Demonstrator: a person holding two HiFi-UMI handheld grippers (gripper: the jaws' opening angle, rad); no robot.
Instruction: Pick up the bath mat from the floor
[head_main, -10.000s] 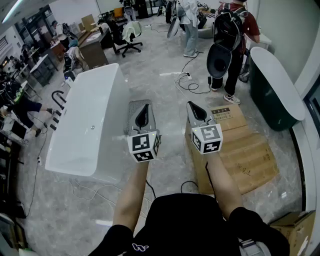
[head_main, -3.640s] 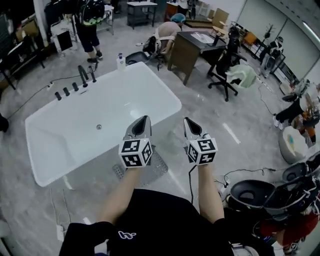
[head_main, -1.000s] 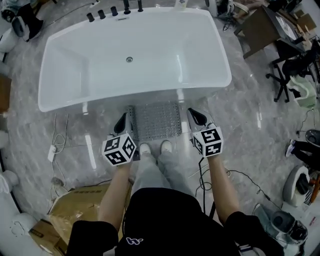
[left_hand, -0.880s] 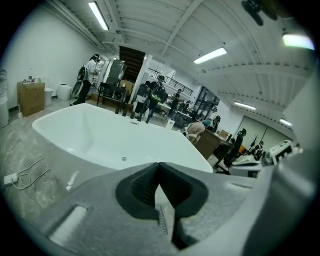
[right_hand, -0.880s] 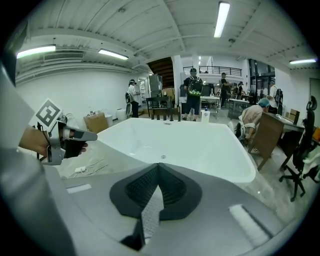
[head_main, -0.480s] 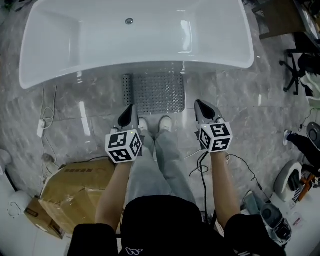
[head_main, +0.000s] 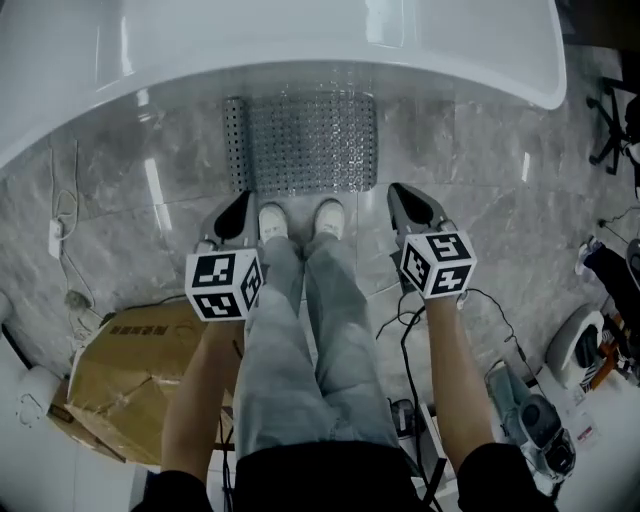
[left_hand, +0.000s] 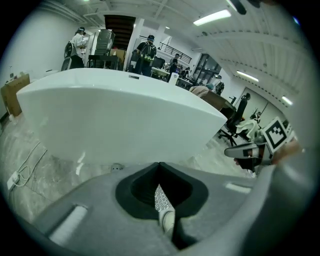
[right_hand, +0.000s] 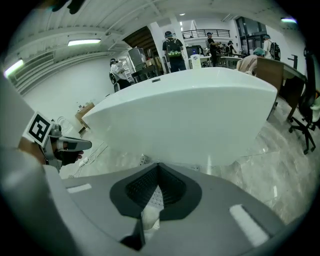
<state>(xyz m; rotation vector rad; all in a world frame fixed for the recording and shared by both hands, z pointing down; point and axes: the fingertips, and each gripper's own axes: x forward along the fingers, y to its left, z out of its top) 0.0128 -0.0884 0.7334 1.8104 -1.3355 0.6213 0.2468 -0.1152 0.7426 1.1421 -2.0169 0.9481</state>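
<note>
The bath mat (head_main: 302, 143) is grey and studded with small rings. It lies flat on the marble floor against the foot of the white bathtub (head_main: 300, 40). The person's two white shoes (head_main: 272, 221) stand at its near edge. My left gripper (head_main: 238, 208) hangs just off the mat's near left corner, shut and empty. My right gripper (head_main: 402, 197) hangs off the near right corner, also shut and empty. In the left gripper view a sliver of mat (left_hand: 160, 199) shows through the shut left gripper (left_hand: 160, 166). The right gripper view shows mat (right_hand: 155, 199) below the right gripper (right_hand: 159, 166).
A cardboard box (head_main: 130, 370) lies on the floor at the left behind my left arm. Black cables (head_main: 415, 320) trail under the right arm, and a white cable (head_main: 62, 210) runs at far left. Equipment (head_main: 585, 350) and a chair base (head_main: 615, 140) stand at the right.
The head view has moved forward and tipped further down, so the tub has slid to the top edge and the mat sits closer. Both grippers stay shut beside the shoes.
</note>
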